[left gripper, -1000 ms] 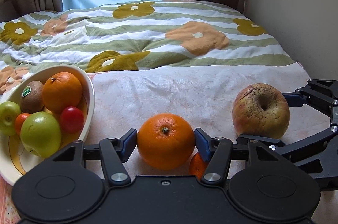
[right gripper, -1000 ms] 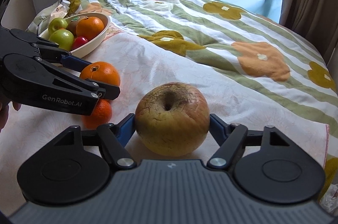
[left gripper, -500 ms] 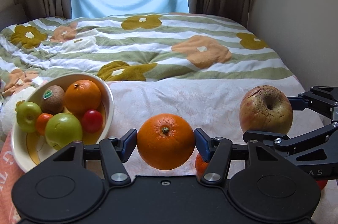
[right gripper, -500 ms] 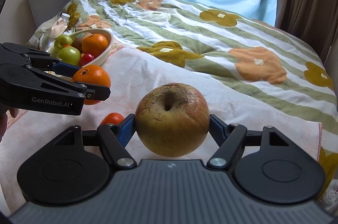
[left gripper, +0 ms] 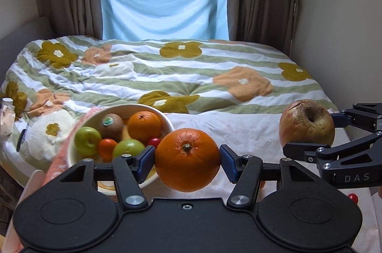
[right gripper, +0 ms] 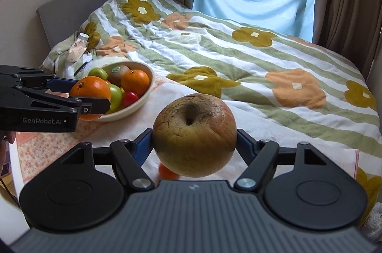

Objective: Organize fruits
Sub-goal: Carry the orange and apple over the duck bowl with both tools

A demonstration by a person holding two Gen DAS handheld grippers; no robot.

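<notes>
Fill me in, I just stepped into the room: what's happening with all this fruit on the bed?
A person is sorting fruit with two handheld grippers. The left gripper holds an orange close to the bowl, which already contains green apples, a kiwi, another orange and small red fruit. The right gripper holds a large wrinkled apple above the cloth. A couple of small fruits remain on the bed.

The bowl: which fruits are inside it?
The bowl holds two green apples, a kiwi, an orange and small red and orange fruits. Anything beneath them is covered.
</notes>
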